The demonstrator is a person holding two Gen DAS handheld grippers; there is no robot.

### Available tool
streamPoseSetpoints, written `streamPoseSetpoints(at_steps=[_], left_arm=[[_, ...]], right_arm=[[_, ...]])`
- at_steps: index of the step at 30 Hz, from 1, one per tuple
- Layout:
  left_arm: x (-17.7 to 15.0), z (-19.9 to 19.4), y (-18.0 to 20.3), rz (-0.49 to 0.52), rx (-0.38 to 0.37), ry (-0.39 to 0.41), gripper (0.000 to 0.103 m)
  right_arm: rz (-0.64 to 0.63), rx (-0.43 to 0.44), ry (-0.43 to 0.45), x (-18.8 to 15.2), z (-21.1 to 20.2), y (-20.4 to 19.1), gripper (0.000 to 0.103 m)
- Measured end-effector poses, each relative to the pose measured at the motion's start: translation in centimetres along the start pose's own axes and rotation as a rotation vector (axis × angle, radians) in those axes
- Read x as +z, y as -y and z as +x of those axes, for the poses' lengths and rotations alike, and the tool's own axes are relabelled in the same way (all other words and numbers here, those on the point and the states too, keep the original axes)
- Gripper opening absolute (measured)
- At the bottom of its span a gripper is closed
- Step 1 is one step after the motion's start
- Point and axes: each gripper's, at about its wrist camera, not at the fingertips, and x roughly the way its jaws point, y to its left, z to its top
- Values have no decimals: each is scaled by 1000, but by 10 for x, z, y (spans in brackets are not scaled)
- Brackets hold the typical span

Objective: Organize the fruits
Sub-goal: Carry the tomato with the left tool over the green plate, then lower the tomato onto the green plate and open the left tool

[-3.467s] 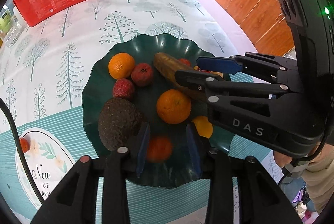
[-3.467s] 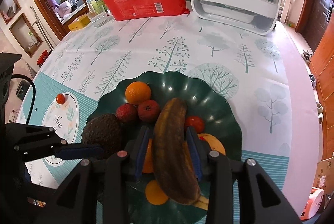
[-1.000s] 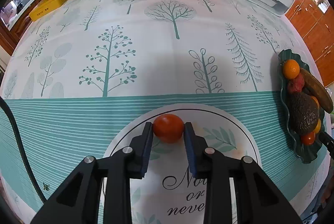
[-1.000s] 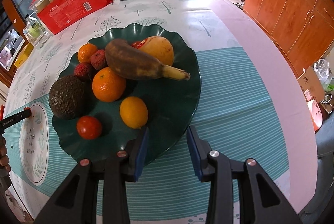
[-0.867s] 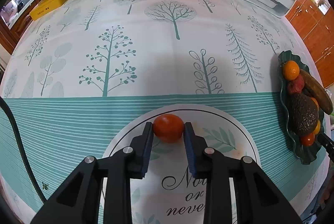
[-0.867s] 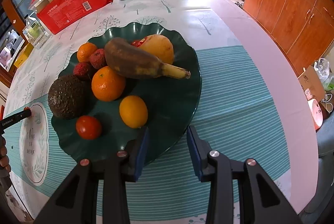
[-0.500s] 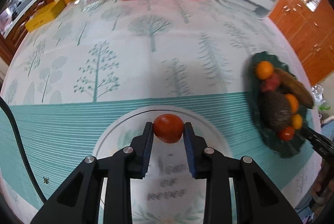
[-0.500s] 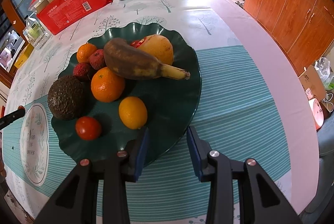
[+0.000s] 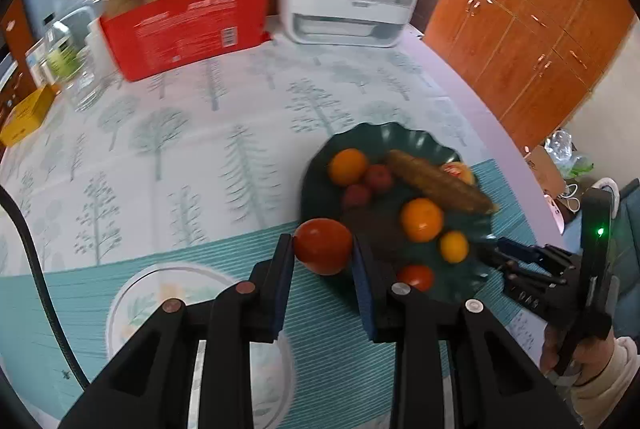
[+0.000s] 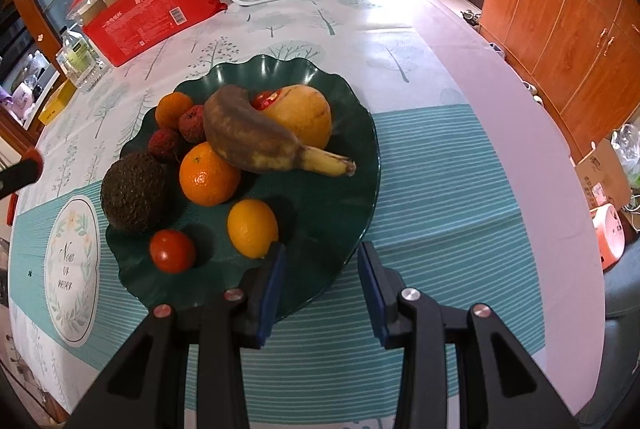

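1. The tomato [image 9: 323, 245] between the left fingers [image 9: 281, 283] has smooth, glossy skin.
2. Ahead of the right fingers [image 10: 269, 293], the green plate [image 10: 360, 189] shines like glazed plastic.
3. The avocado [image 10: 134, 192] looks rough and matt.
4. The tabletop [image 10: 440, 189] cover is smooth with a slight sheen.

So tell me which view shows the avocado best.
The right wrist view. There the avocado lies in full sight at the plate's left edge, beside an orange and above a tomato. In the left wrist view, the left tongs and their tomato hide nearly all of it.
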Motion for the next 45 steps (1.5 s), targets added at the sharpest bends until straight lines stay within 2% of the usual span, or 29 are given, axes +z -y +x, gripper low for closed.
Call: streamPoseSetpoints(at_steps=[10,20,36,39,43,45], left_arm=[[10,29,44,25,12,-41,27],[13,65,58,19,49,-105,28],[20,81,71,54,115,-108,28],[19,81,72,57,117,-112,33],[16,79,71,55,121,-111,54],[14,77,71,56,120,-110,54]], right_arm=[[-52,42,9,3,-1,5,38],[-72,77,0,-1,-1,6,38],[-67,95,-7,-3,0,11,38],[-68,93,-9,-2,-1,11,38],[-72,90,-9,-2,-2,9,38],[-73,87,-8,-2,-2,8,38]])
